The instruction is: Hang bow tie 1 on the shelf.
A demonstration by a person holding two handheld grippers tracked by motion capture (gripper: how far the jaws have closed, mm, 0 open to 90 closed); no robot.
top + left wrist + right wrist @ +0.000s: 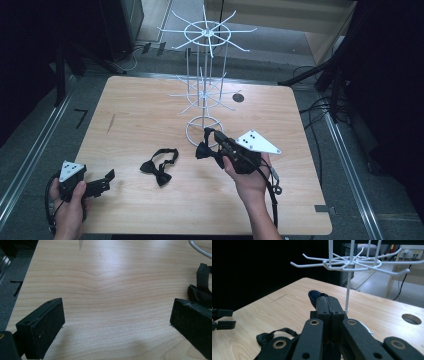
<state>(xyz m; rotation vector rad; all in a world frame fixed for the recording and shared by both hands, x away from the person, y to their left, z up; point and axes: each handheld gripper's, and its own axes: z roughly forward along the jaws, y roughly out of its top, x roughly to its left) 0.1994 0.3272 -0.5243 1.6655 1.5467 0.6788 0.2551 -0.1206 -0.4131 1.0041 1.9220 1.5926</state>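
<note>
A white wire hook rack [205,75] stands at the back middle of the wooden table [150,105]. One black bow tie [160,165] lies flat in front of it, and its strap [202,277] reaches the right edge of the left gripper view. My right gripper [214,146] hovers by the rack's ring base and is shut on a second black bow tie [204,150]. A fold of that tie [314,296] sticks out past my right gripper [328,303]. My left gripper [106,181] rests at the near left, its jaws wide apart over bare wood [117,322].
The rack's lower ring of hooks [352,263] hangs just ahead of and above the right gripper. A round cable hole [238,97] sits in the table behind the rack. Dark stands and cables [320,107] surround the table on the floor.
</note>
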